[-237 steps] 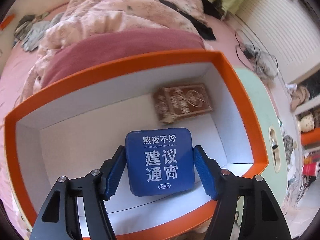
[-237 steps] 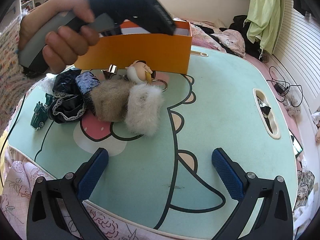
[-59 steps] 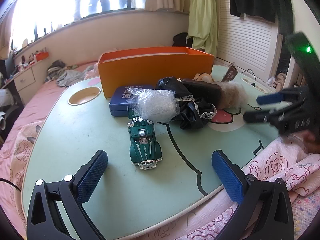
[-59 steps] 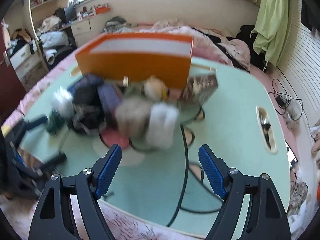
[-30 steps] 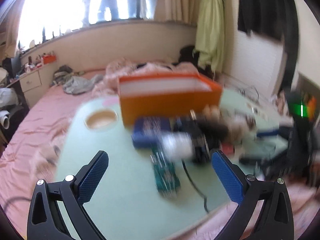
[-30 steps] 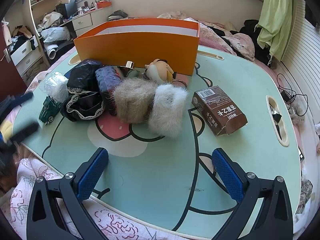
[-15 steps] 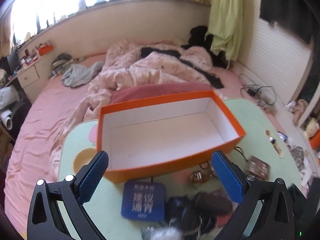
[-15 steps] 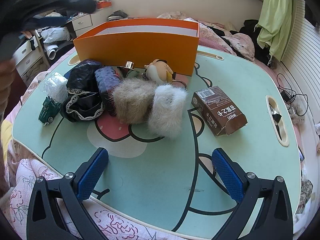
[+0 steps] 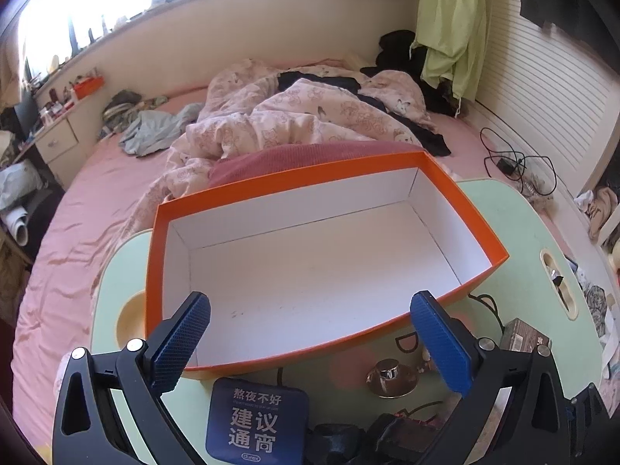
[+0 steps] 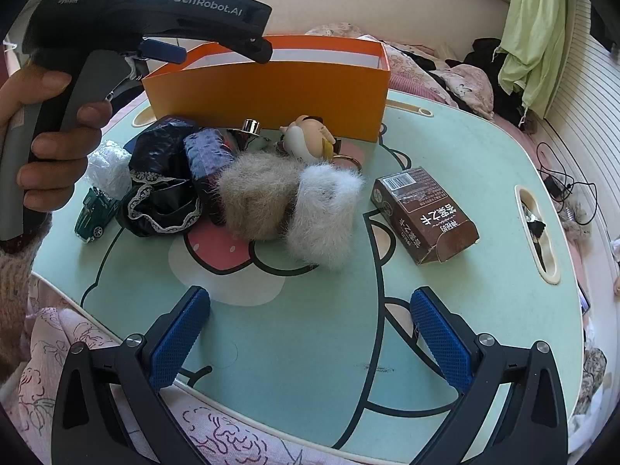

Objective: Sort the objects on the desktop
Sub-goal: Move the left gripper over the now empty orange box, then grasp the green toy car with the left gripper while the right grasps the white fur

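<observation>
An empty orange box [image 9: 310,341] with a white inside stands on the green table; in the right wrist view the orange box [image 10: 271,93] is at the back. My left gripper [image 9: 310,345] is open and empty, held above the box's front wall. A blue tin [image 9: 257,424] lies below it, in front of the box. My right gripper [image 10: 310,341] is open and empty, low over the table's front. Beyond it lie a brown carton [image 10: 424,213], two fur puffs [image 10: 286,201], a figurine [image 10: 308,139], dark pouches [image 10: 166,178] and a green toy car [image 10: 95,213].
A silver cap [image 9: 389,374] and the brown carton [image 9: 523,337] lie by the box's right front. The table has a cup hole [image 9: 130,319] at left and a slot [image 10: 536,228] at right. A bed with a quilt [image 9: 294,116] lies behind.
My left gripper has risen from table level and come over the orange box, looking down into it. The right gripper has stayed in place, open.
</observation>
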A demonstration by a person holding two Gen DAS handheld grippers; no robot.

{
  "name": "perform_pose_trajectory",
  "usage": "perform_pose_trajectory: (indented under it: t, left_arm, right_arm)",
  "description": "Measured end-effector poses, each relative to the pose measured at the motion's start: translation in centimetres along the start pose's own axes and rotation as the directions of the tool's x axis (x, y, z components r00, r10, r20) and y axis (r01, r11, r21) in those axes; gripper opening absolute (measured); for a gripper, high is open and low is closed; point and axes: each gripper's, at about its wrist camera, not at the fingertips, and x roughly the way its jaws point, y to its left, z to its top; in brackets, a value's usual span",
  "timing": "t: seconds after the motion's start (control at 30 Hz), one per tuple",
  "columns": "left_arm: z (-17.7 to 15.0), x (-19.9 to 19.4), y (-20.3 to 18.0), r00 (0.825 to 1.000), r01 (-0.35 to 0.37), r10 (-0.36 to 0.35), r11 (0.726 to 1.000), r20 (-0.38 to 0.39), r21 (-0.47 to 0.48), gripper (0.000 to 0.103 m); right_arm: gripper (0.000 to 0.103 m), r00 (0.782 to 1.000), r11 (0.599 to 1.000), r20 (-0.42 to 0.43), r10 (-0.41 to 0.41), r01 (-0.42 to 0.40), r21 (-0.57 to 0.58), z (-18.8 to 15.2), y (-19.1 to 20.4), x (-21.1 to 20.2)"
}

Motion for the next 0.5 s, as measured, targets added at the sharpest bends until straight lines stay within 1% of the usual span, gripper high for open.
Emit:
perform_pose_trajectory:
  t: [0.1, 0.23, 0.3, 0.37, 0.4, 0.5]
  left_arm:
    - [0.1, -1.9, 0.8, 0.997, 0.059, -0.058, 0.998, 0.053, -0.020, 0.103]
    - [-0.6, -6.5, 2.4, 0.986, 0.096, -0.093, 0.995, 0.139, -0.015, 0.103]
    - [-1.8, -8.4, 3.4, 0.979, 0.119, -0.117, 0.993, 0.167, -0.003, 0.103]
    - [-3.7, -9.8, 4.5, 0.976, 0.129, -0.128, 0.992, 0.178, 0.003, 0.103]
    - [-5.3, -10.3, 5.1, 0.976, 0.127, -0.125, 0.992, 0.177, 0.005, 0.103]
    - [-9.0, -10.1, 6.0, 0.981, 0.115, -0.116, 0.993, 0.154, 0.013, 0.103]
  right_arm:
    - [0.103, 1.000, 1.000, 0.000, 0.000, 0.000, 0.000, 0.0, 0.0, 0.0]
    - [0.103, 1.000, 1.000, 0.000, 0.000, 0.000, 0.001, 0.0, 0.0, 0.0]
    - [0.103, 1.000, 1.000, 0.001, -0.001, 0.001, 0.002, 0.0, 0.0, 0.0]
    - [0.103, 1.000, 1.000, 0.002, -0.002, 0.002, 0.004, 0.1, 0.0, 0.0]
    - [0.103, 1.000, 1.000, 0.002, -0.002, 0.002, 0.004, 0.1, 0.0, 0.0]
    - [0.103, 1.000, 1.000, 0.002, -0.004, 0.004, 0.005, 0.3, 0.0, 0.1]
